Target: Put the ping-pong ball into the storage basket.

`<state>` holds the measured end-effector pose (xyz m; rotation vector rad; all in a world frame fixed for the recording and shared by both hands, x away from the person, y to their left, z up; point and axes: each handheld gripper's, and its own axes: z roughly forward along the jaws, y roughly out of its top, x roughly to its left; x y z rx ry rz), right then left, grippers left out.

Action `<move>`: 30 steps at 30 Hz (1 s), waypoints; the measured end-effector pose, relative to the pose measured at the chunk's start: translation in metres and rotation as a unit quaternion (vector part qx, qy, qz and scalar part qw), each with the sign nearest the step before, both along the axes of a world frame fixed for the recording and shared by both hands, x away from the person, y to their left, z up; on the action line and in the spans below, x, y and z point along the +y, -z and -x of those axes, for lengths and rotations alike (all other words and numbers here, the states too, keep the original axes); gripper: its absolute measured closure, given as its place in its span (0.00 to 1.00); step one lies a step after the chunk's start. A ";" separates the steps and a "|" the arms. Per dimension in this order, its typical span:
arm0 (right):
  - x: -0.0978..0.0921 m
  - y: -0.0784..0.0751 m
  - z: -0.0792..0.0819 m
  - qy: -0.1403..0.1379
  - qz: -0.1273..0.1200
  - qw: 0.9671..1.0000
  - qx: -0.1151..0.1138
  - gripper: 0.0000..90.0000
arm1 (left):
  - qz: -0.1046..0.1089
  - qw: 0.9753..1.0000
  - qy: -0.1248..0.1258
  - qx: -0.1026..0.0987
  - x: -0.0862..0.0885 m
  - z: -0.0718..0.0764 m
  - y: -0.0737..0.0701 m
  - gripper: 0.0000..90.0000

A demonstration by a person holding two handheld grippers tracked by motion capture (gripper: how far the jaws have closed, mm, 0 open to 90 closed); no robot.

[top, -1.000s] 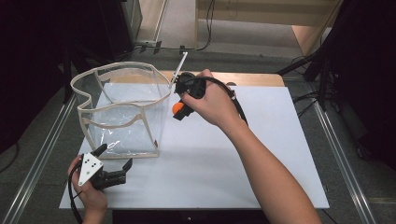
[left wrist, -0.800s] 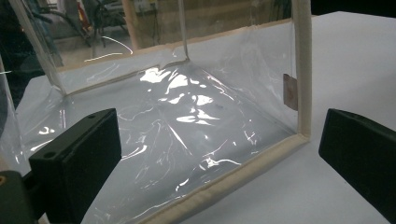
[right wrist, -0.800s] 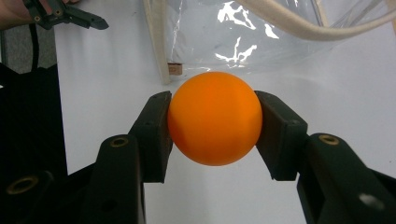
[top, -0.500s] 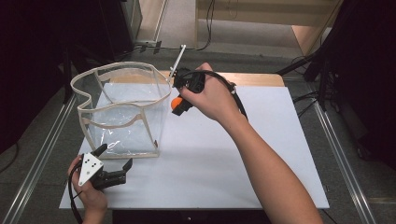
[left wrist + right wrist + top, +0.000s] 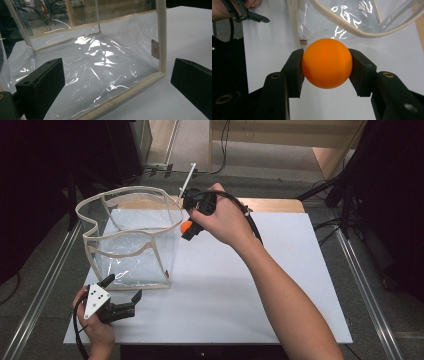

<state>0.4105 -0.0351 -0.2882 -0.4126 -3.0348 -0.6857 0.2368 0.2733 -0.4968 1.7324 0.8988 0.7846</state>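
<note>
A clear plastic bag [image 5: 131, 240] with cream edging stands open on the white table [image 5: 250, 285]; its lower corner [image 5: 160, 72] lies just beyond the left jaws. My right gripper [image 5: 187, 227] is shut on an orange ball [image 5: 326, 66], held above the table right beside the bag's rim [image 5: 352, 30]. The ball [image 5: 185, 226] sits just outside the bag's right wall. At the table's front left, my left gripper [image 5: 120, 292] rests open on the surface, empty, pointing at the bag's near side. The same left gripper [image 5: 249, 15] appears far off in the right gripper view.
Metal rails [image 5: 45, 285] run along both sides of the table. A thin white rod [image 5: 187, 176] sticks up behind the right hand. A wooden strip [image 5: 275, 205] lines the table's far edge. Cables [image 5: 320, 190] hang to the right.
My right gripper has carried the orange ball a little left, closer to the bag's rim. The left gripper has stayed put.
</note>
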 end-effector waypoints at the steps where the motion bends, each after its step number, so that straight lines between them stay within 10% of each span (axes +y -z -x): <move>1: 0.000 -0.001 -0.001 0.000 -0.001 1.000 -0.001 0.53 | 0.000 1.000 0.000 0.000 0.000 0.000 0.000 0.00; 30: 0.011 -0.022 -0.019 0.008 -0.003 1.000 -0.010 0.53 | 0.001 1.000 0.000 0.000 0.001 0.000 0.000 0.00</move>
